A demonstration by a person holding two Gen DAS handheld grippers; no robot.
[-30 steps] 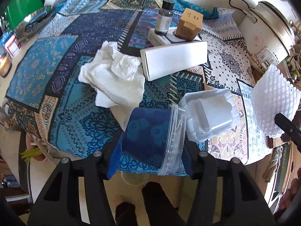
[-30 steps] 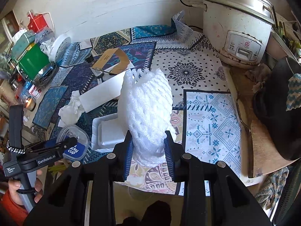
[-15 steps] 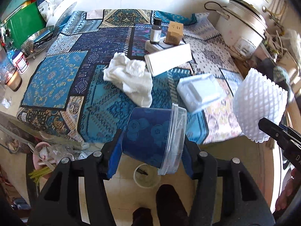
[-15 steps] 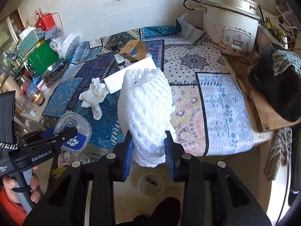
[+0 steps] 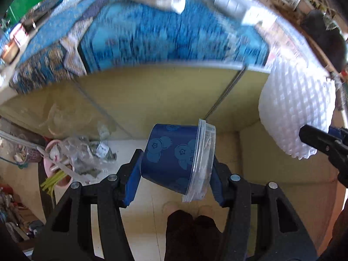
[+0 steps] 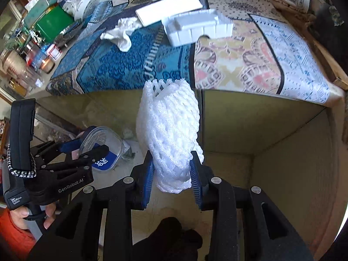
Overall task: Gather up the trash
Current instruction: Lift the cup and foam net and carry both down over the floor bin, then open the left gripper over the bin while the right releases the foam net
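A blue plastic cup (image 5: 174, 163) with a clear lid is clamped sideways between the blue pads of the left gripper (image 5: 174, 174), its lid turned toward three o'clock in the left wrist view. It is held off the counter, in front of the yellow cabinet front (image 5: 152, 100), above the pale floor. At nine o'clock in that view a heap of clear bags and a pink bowl (image 5: 54, 163) is seen on the floor. At three o'clock a white foam net (image 6: 169, 134) is pinched at its lower end by the right gripper (image 6: 171, 178), upright, also off the counter edge. On the patterned cloth (image 6: 134, 65), at twelve o'clock in the right wrist view, a crumpled white tissue (image 6: 121, 32), a white box (image 6: 169, 8) and a white foam tray (image 6: 195, 26) are left lying.
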